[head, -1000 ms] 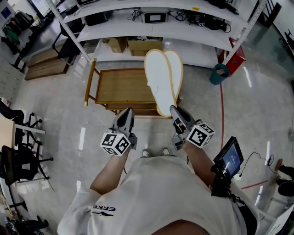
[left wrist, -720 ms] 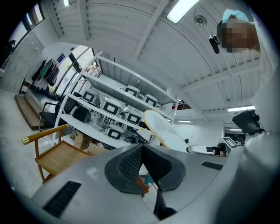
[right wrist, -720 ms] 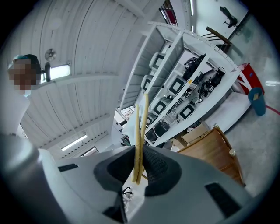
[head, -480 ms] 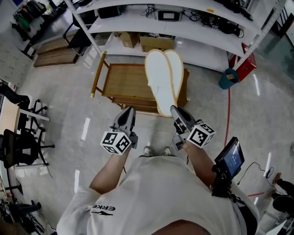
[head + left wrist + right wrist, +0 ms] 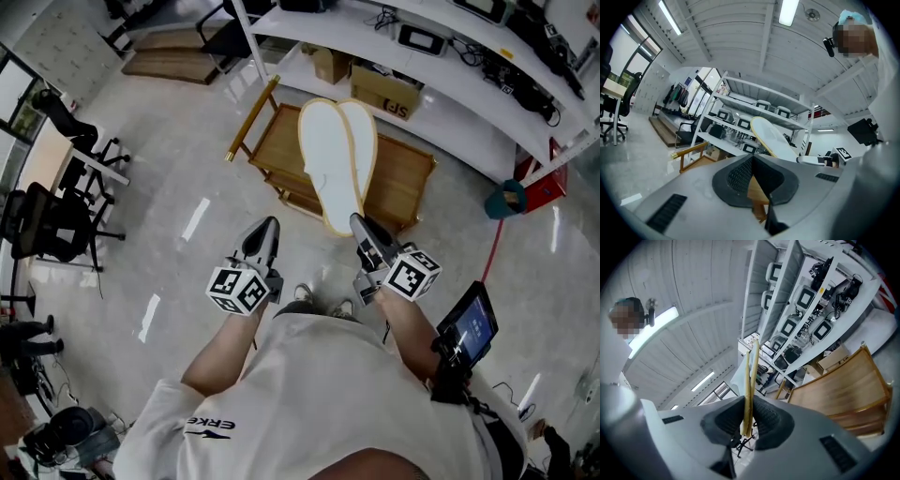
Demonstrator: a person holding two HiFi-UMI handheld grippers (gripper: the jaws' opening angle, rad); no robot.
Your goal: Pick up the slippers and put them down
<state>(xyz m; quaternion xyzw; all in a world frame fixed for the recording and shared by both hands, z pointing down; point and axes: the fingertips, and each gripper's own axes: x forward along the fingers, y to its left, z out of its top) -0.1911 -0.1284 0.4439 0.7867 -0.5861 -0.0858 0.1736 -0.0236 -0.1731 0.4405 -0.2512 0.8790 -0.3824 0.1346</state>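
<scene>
Right gripper [image 5: 362, 225] clamps two flat white slippers [image 5: 330, 159] with tan rims, overlapping, at one end; left gripper [image 5: 263, 229] is closed, empty.

Both forearms reach forward side by side. The left gripper [image 5: 265, 227] points level with its jaws together. The right gripper [image 5: 360, 223] clamps the slippers [image 5: 328, 159] by one end.

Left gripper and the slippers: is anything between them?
Nothing: in the head view the left gripper and slippers are parted only by air, above floor and cart.
</scene>
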